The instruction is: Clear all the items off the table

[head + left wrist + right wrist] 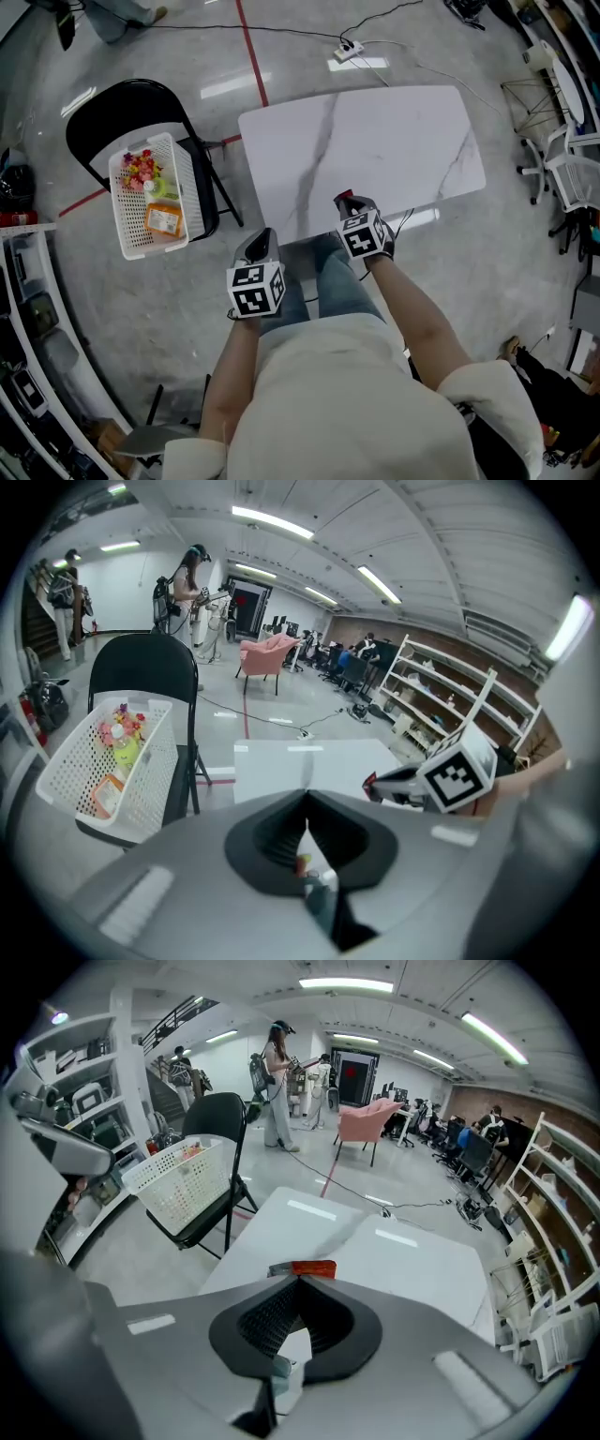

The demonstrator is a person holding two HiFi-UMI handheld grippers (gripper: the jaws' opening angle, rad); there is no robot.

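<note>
Head view: things (161,218) sit in the basket (192,187)

Our left gripper (261,242) and right gripper (345,200) are shut and empty by the table's (394,141) near edge, which the right one partly hides. The things lie in the basket on the chair (131,98), too small to name.

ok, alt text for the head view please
From above: a person holds the left gripper and right gripper, both shut and empty, at the near edge of a white table with nothing on it. To the left, a white basket of small items sits on a black chair.
</note>
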